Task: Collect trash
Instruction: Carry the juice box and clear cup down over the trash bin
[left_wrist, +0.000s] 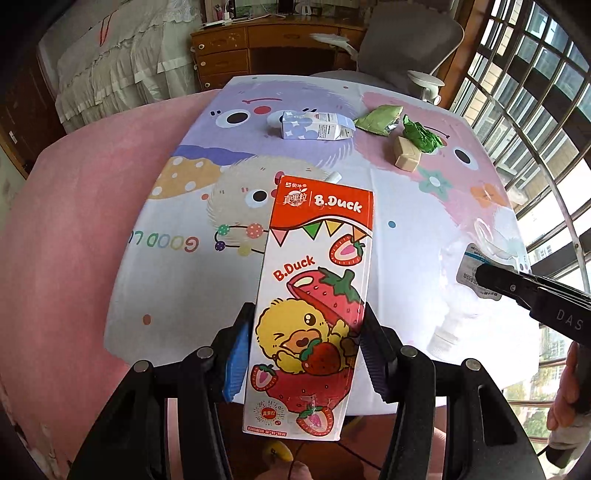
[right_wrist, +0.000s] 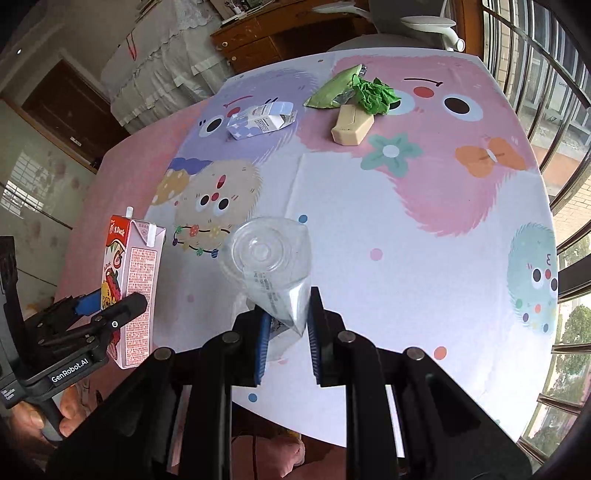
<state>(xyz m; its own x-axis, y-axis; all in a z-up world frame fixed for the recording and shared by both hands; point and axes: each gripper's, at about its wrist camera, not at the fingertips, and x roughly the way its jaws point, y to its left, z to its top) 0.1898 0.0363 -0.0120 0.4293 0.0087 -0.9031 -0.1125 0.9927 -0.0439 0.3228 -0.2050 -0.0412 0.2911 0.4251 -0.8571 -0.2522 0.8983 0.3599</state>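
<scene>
My left gripper (left_wrist: 308, 325) is shut on a tall red-and-white strawberry drink carton (left_wrist: 314, 295), held upright above the table's near edge. From the right wrist view that carton (right_wrist: 133, 288) stands at the left, in the left gripper (right_wrist: 110, 310). My right gripper (right_wrist: 286, 317) is shut on a crushed clear plastic cup (right_wrist: 269, 258), its round base facing the camera. The right gripper (left_wrist: 524, 288) with the cup (left_wrist: 476, 266) shows at the right of the left wrist view. Far across the table lie a blue-white carton (left_wrist: 314, 125), a green wrapper (left_wrist: 376, 120), crumpled green paper (left_wrist: 421, 136) and a beige box (left_wrist: 406, 157).
The round table (right_wrist: 369, 221) wears a cartoon-monster cloth over pink. A grey office chair (left_wrist: 406, 48) and wooden desk (left_wrist: 258, 44) stand behind it, a bed (left_wrist: 110, 66) at the back left, barred windows (left_wrist: 535, 92) on the right. A hand (right_wrist: 70, 410) grips the left tool.
</scene>
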